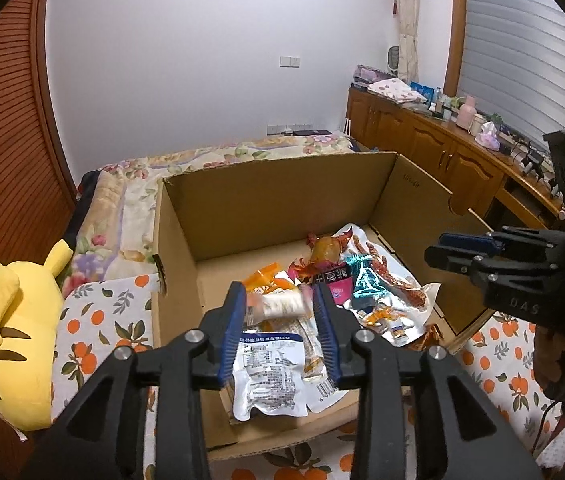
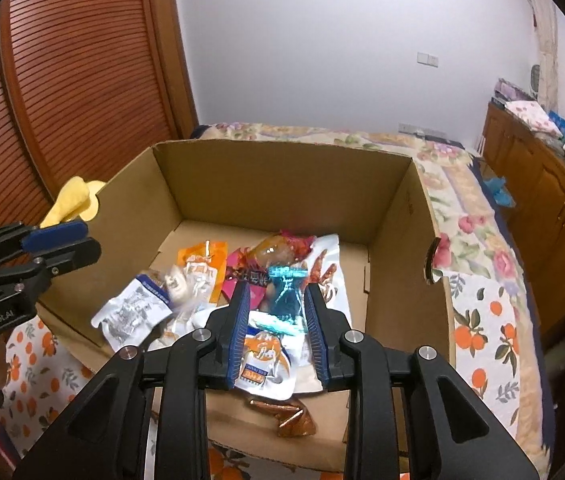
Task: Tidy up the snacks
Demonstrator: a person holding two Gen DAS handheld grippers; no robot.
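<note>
Several packets: already lying in the cardboard box (image 1: 274,200), heaped toward its near side, so I judge most of the sorting done.
Left gripper (image 1: 278,300): mine, jaws parted over the box's near wall; a blurred white snack (image 1: 282,303) sits between the fingers, whether gripped or dropping I cannot tell.
Silver pouch (image 1: 268,376): draped at the box's near edge.
Right gripper (image 2: 275,304): open and holding nothing, above the teal packet (image 2: 287,288) inside the box.
Left over: no snacks visible outside the box; the heap is unsorted.
</note>
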